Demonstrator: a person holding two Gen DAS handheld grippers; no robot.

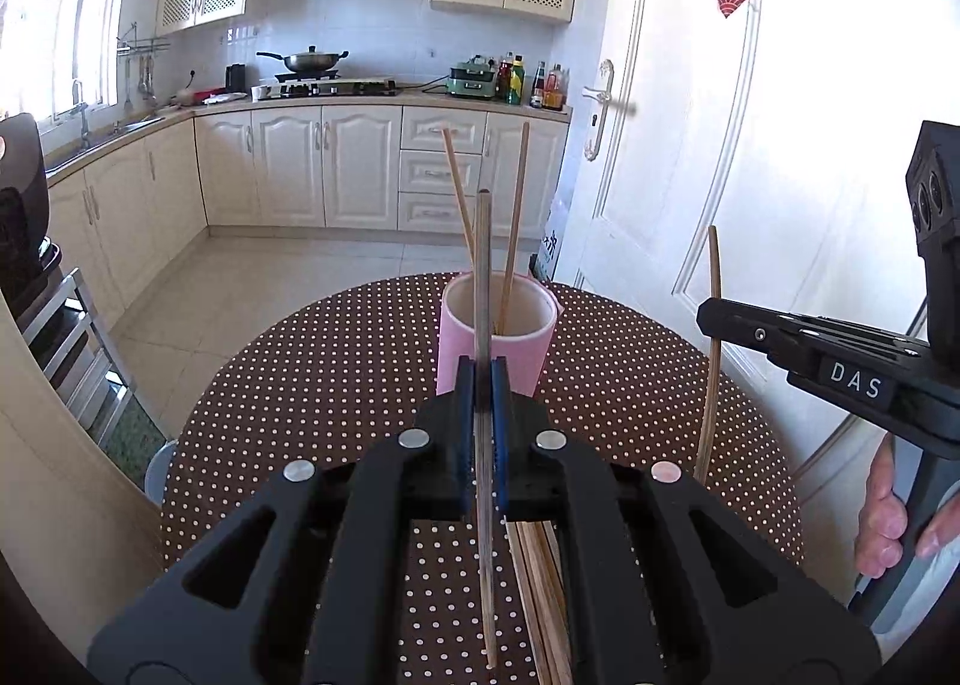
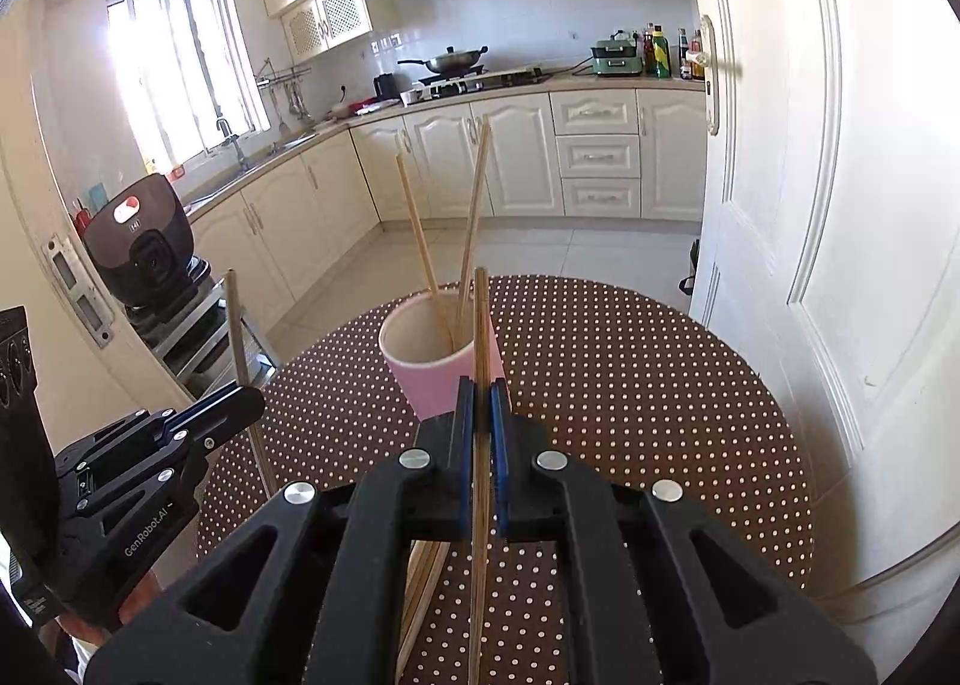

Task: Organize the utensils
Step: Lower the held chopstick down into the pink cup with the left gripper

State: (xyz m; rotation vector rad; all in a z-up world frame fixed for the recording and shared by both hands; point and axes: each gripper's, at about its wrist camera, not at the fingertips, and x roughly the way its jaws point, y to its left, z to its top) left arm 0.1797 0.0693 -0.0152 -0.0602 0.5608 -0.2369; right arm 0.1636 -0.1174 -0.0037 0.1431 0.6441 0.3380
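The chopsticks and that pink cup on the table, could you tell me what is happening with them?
A person is sorting chopsticks into the pink cup on the dotted table. The left gripper is shut on one chopstick, the right gripper on another chopstick, both raised near the cup. Two chopsticks already stand in it, and a loose bundle lies on the table.

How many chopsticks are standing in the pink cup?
2. One chopstick leans left in the pink cup, the other chopstick leans right. More lie on the table, and each gripper holds one outside the cup.
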